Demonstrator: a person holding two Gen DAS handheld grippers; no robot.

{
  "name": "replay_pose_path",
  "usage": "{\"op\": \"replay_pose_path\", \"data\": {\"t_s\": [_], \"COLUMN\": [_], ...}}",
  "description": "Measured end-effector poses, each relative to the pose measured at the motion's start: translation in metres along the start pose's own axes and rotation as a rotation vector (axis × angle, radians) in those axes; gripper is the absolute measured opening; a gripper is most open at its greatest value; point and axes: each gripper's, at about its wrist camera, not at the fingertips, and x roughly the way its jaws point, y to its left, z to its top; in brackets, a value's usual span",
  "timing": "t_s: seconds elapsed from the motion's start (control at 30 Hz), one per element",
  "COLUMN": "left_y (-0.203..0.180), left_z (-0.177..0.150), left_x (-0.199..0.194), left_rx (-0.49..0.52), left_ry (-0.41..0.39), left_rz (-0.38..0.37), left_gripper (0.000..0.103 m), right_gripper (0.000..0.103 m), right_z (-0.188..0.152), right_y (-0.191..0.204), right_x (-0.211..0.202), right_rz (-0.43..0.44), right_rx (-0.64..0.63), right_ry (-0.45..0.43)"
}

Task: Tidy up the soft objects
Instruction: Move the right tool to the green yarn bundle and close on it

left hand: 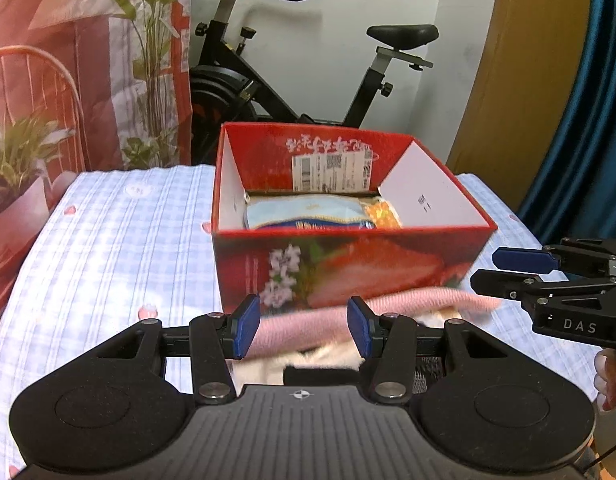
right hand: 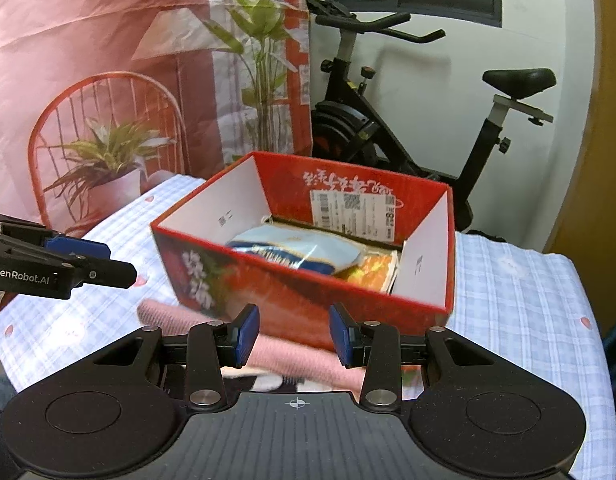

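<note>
A folded pink knit garment (left hand: 428, 300) hangs just in front of the red cardboard box (left hand: 348, 256), stretched between both grippers, with cream fabric under it. My left gripper (left hand: 303, 330) is shut on its left part, the blue pads pressing the pink cloth. My right gripper (right hand: 293, 340) is shut on the other end of the garment (right hand: 291, 360). Each gripper shows in the other's view: the right gripper (left hand: 484, 269) at the right edge, the left gripper (right hand: 121, 262) at the left edge. The open box (right hand: 308, 280) holds a light blue cloth (right hand: 291, 248) and an orange item (right hand: 372, 272).
The box stands on a surface covered with a blue checked cloth (left hand: 127, 240). An exercise bike (left hand: 287, 80) stands behind it by the wall. A pink printed backdrop (left hand: 67, 80) hangs at the left, a blue curtain (left hand: 580, 120) at the right. A hand (left hand: 610, 376) holds the right gripper.
</note>
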Motion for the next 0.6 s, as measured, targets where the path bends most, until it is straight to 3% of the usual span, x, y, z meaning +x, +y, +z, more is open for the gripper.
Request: {"op": "replay_pose_path", "data": {"t_s": [0.6], "left_y": [-0.011], "left_z": [-0.079], "left_x": [-0.003], "left_rx": [-0.008], "left_ry": [0.106], "left_rz": [-0.028], "left_gripper": [0.051], "right_gripper": [0.037], "right_z": [-0.088], "right_y": [0.021], "right_x": [-0.024], "right_rz": [-0.013], "right_rx": [-0.013], "right_ry": [0.09]}}
